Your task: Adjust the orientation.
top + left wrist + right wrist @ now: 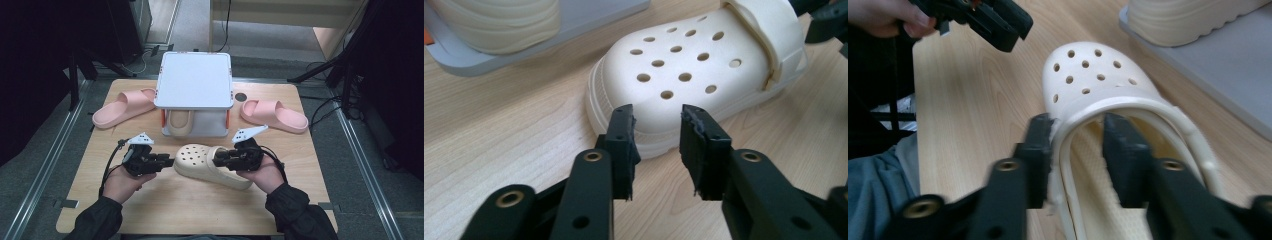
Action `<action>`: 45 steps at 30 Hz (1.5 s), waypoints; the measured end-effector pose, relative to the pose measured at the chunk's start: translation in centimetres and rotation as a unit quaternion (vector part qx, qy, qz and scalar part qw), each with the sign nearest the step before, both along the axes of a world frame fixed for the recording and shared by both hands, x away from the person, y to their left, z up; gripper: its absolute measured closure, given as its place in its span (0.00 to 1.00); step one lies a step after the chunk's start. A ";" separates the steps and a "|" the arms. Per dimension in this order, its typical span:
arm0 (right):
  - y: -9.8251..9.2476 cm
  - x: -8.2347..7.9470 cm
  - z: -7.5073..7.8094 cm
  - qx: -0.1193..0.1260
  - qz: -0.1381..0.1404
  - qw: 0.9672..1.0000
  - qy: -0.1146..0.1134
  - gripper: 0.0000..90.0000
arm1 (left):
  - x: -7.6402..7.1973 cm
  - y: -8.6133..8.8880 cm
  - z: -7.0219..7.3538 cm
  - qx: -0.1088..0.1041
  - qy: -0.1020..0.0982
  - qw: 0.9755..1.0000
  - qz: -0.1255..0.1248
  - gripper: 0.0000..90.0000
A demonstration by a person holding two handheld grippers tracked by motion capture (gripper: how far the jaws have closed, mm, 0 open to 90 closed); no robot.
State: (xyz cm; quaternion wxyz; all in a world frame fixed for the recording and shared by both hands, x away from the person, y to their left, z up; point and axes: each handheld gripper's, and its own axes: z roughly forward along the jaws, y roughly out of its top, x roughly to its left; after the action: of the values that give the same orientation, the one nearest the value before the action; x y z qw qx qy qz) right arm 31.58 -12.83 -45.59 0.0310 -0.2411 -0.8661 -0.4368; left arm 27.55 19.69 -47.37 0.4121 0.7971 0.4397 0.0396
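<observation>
A cream clog [200, 162] with holes over its toe lies on the wooden table [165, 205], toe to the left. My left gripper [171, 162] sits right at the toe; in the left gripper view its jaws [656, 117] stand apart just in front of the toe of the clog [684, 65], with nothing pressed between them. My right gripper [216, 161] reaches into the heel end. In the right gripper view its jaws [1078, 125] straddle the side rim of the clog [1088, 70]: one outside against the strap, one inside the opening and apart from the wall.
A grey two-level rack [194, 80] stands behind the clog, with a second cream clog [180, 122] on its lower shelf. One pink slide [125, 107] lies left of the rack, another pink slide [274, 115] to its right. Dark stands and cables surround the table.
</observation>
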 end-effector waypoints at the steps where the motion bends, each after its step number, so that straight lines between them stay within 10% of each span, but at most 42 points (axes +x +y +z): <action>1: 0.0 0.0 0.0 0.000 0.000 1.000 0.000 0.81 | 0.0 0.0 0.0 0.000 0.000 1.000 0.000 0.77; 4: -1.3 0.4 0.6 -0.010 -0.027 0.999 -0.033 0.95 | -0.1 -0.4 -0.2 0.001 -0.002 1.000 0.000 0.85; 12: -2.2 3.8 -0.6 0.010 -0.087 0.996 -0.023 1.00 | -0.2 -1.8 -1.7 0.012 0.008 1.000 -0.011 0.92; 35: -0.3 4.0 -2.5 -0.053 -0.067 0.996 -0.018 1.00 | 0.5 -2.9 -3.0 0.011 0.007 1.000 -0.021 0.90; 45: -0.8 3.0 -2.7 -0.044 -0.079 0.996 -0.010 1.00 | 1.6 -3.2 -3.1 0.002 0.013 1.000 -0.026 0.89</action>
State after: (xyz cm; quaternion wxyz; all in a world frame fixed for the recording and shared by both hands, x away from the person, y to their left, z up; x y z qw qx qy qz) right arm 34.62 -13.65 -48.24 -0.0234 -0.3055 -0.8629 -0.4019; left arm 29.17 16.46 -50.50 0.4054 0.8098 0.4237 0.0196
